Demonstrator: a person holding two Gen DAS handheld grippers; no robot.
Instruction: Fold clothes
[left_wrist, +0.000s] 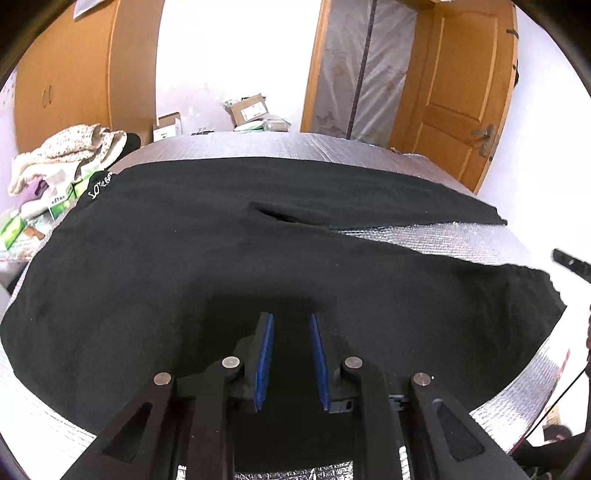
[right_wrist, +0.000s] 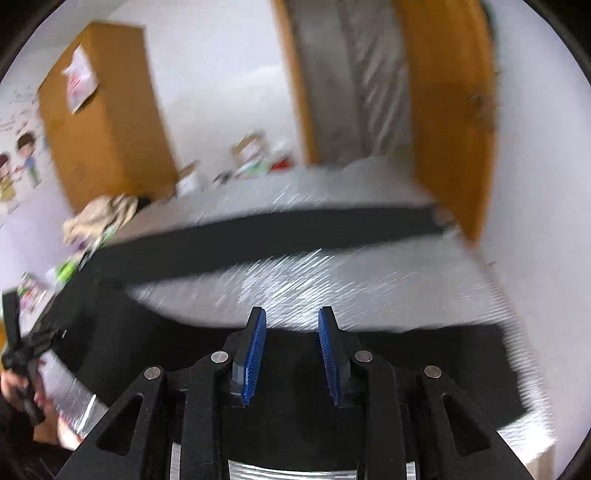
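Black trousers (left_wrist: 184, 240) lie spread on the silver foil table (left_wrist: 443, 240), the waistband with white lettering (left_wrist: 101, 184) at the left and two legs running right. My left gripper (left_wrist: 291, 317) hovers low over the near part of the seat. Its blue pads stand apart and dark cloth lies under and between them, with no pinch visible. In the blurred right wrist view my right gripper (right_wrist: 291, 312) is open above the near leg (right_wrist: 424, 350), at its far edge. The far leg (right_wrist: 258, 236) stretches across the foil (right_wrist: 332, 280). A hand holds the left gripper (right_wrist: 22, 343) at the left edge.
A heap of floral cloth (left_wrist: 66, 151) and green boxes (left_wrist: 59, 203) crowd the table's far left corner. Cardboard boxes (left_wrist: 251, 109) stand behind the table against the white wall. A wooden door (left_wrist: 461, 92) is at the far right and a wardrobe (left_wrist: 66, 74) at the far left.
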